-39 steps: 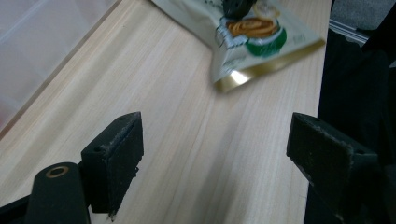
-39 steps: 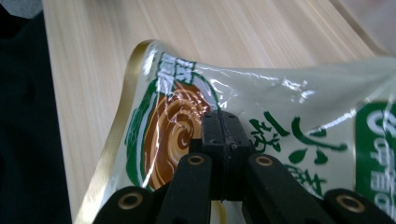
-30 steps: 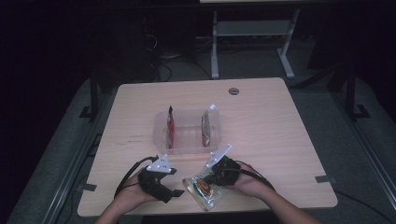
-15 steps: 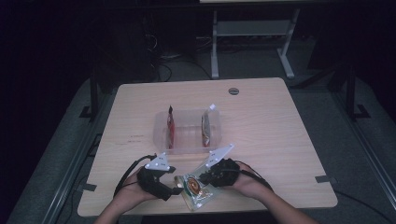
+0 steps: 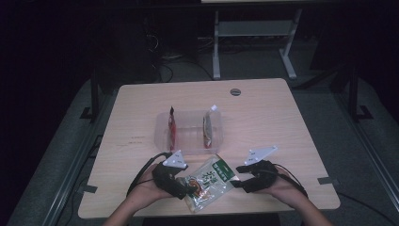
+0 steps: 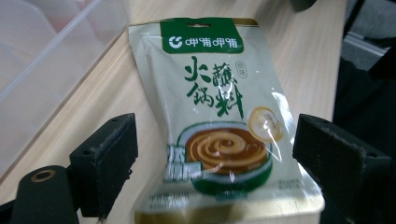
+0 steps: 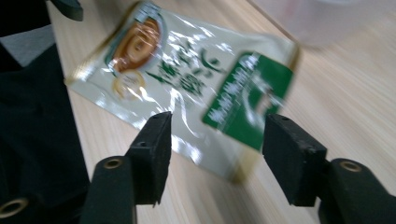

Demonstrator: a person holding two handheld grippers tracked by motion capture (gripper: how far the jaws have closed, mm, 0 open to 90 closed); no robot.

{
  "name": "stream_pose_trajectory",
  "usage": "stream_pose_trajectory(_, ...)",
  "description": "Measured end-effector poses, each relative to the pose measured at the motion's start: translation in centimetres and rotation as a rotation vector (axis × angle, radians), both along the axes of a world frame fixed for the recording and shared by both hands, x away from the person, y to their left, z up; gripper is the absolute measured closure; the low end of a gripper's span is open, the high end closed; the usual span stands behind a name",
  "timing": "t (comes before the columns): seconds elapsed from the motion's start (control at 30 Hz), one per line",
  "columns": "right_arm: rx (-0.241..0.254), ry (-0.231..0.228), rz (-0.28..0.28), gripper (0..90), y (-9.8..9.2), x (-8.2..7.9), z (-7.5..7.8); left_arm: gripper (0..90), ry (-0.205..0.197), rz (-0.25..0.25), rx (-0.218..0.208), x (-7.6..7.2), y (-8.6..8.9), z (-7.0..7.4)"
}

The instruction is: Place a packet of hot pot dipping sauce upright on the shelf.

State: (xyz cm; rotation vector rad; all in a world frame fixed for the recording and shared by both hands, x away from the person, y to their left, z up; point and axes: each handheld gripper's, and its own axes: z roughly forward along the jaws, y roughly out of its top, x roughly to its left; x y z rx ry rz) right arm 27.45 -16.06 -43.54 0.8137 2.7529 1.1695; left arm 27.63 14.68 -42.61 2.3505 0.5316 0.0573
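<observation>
**Sauce pouch lay flat between two released claws**

The clear plastic bin (image 5: 189,134) at the middle of the table (image 5: 291,122) served as the landmark. Inside it, one red packet (image 5: 172,127) stood upright against its left wall and a second packet (image 5: 207,128) stood at its right wall.

Just in front of the bin's left half, the left gripper (image 5: 181,188) rested at the table's near edge, its jaws spread wide on either side of the pouch's bottom end, the pads not pressing on it. In the left gripper view the pouch lay between the two black pads with a gap at each side.

The sauce pouch (image 5: 208,181) lay flat on the table just in front of the bin, its green top pointing toward the bin's right corner.

To the right of the pouch, in front of the bin's right side, the right gripper (image 5: 242,176) had just been opening; its jaws stood apart, clear of the pouch's green end and holding nothing.
</observation>
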Motion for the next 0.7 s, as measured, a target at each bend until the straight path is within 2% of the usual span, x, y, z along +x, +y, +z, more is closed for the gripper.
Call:
stream_pose_trajectory(0.17, -0.011, -0.019, -0.057, 36.3, -2.2, -0.2, -0.1, 13.5, 0.014, 0.027, -0.014, 0.4, -0.5, -1.3)
stream_pose_trajectory(0.37, 0.003, -0.011, -0.086, 34.3, -2.4, 1.0, -0.3, 13.4, 0.003, 0.021, 0.036, 0.4, -0.9, -2.5)
stream_pose_trajectory(0.43, 0.003, -0.011, -0.097, 34.0, -2.5, 1.1, -0.3, 14.1, 0.008, 0.010, 0.075, 0.4, -1.0, -2.8)
stream_pose_trajectory(0.47, 0.003, -0.006, -0.104, 33.9, -2.5, 1.1, -0.3, 14.2, 0.011, 0.006, 0.083, 0.4, -1.1, -3.1)
stream_pose_trajectory(0.5, 0.004, -0.010, -0.106, 33.8, -2.6, 1.2, -0.3, 14.7, 0.025, 0.002, 0.072, 0.4, -1.1, -3.1)
stream_pose_trajectory(0.53, 0.005, -0.009, -0.113, 33.7, -2.7, 1.1, -0.3, 18.1, 0.025, 0.002, 0.072, 0.4, -1.1, -3.1)
stream_pose_trajectory(0.57, 0.007, -0.015, -0.114, 33.7, -2.8, 1.2, -0.3, 23.0, 0.045, -0.005, 0.046, 0.3, -1.1, -3.3)
stream_pose_trajectory(0.67, 0.017, -0.013, -0.127, 33.3, -2.9, 1.2, -0.2, 32.5, 0.030, 0.011, 0.045, 0.2, -1.1, -3.2)
stream_pose_trajectory(0.7, 0.020, -0.013, -0.128, 33.2, -2.9, 1.2, -0.2, 39.2, 0.031, 0.027, 0.037, 0.3, -1.1, -3.2)
